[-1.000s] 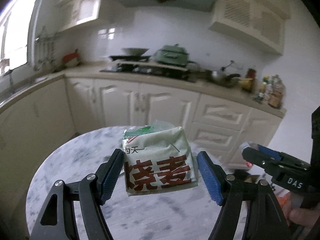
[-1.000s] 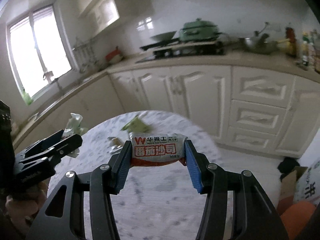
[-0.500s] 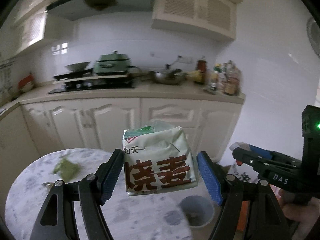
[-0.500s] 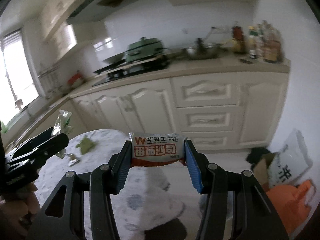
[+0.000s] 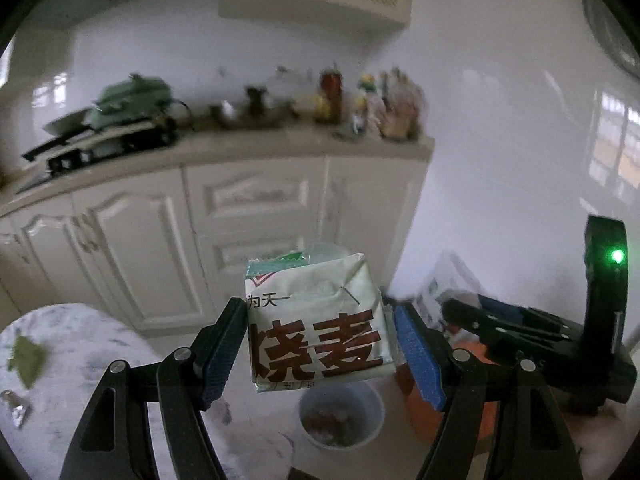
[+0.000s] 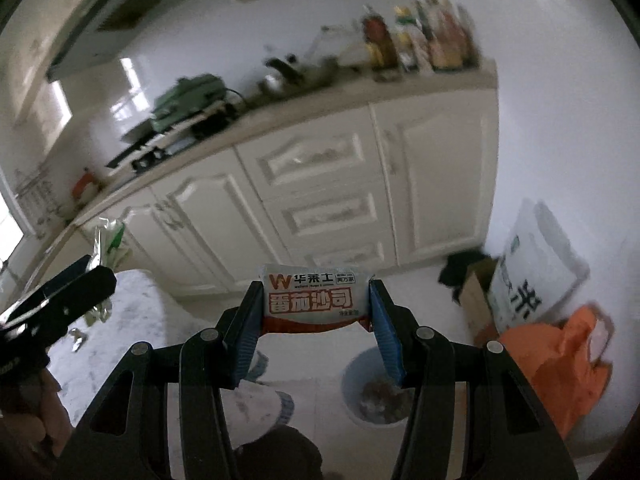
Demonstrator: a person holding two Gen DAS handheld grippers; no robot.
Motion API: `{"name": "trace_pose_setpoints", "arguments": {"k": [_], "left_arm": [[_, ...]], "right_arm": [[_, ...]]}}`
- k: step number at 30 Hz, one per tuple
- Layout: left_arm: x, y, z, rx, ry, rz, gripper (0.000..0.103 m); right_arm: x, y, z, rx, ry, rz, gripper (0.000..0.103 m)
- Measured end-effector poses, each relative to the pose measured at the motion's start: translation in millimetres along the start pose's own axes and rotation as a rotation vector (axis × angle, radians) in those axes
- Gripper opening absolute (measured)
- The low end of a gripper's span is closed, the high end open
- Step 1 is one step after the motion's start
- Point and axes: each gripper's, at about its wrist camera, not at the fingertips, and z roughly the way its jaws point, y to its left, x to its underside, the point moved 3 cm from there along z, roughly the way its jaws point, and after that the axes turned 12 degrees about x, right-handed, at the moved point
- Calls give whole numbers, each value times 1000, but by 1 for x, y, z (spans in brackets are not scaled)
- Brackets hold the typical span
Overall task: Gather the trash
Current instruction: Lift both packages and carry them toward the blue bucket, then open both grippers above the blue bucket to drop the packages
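Observation:
My left gripper [image 5: 320, 348] is shut on a pale green food packet [image 5: 316, 320] with large brown characters, carried in the air. My right gripper [image 6: 314, 320] is shut on a white and red sauce sachet [image 6: 312, 298]. Below both, on the floor, stands a small pale blue bin [image 5: 340, 416] with scraps inside, the bin [image 6: 376, 392] lying just under the right fingers. The right gripper [image 5: 520, 320] shows at the right of the left wrist view, and the left gripper [image 6: 52, 304] at the left of the right wrist view.
A round marble table [image 5: 80, 360] with a green wrapper [image 5: 26, 360] and a foil scrap [image 5: 16, 408] lies at the left. White kitchen cabinets [image 6: 320, 200] run behind. An orange bag [image 6: 560, 360], a white sack [image 6: 532, 272] and a cardboard box [image 6: 472, 296] sit on the floor at the right.
Both grippers have swung right, away from the table top toward the floor by the cabinets. The blue bin has come into view beneath them. Both packets stay gripped.

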Motion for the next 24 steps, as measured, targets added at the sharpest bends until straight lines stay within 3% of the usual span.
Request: {"name": "trace_pose_setpoints", "arguments": {"k": [9, 17, 20, 22, 24], "left_arm": [[-17, 11, 134, 53, 220, -33, 70], [-48, 14, 244, 61, 333, -50, 72], [-41, 15, 268, 53, 400, -41, 84], [-41, 18, 280, 25, 413, -34, 85], [-40, 19, 284, 5, 416, -41, 95]], "right_arm": [[35, -47, 84, -9, 175, 129, 53], [50, -68, 134, -27, 266, 203, 53], [53, -74, 150, -37, 295, 232, 59], [58, -77, 160, -36, 318, 252, 78], [62, -84, 166, -26, 318, 285, 88]]}}
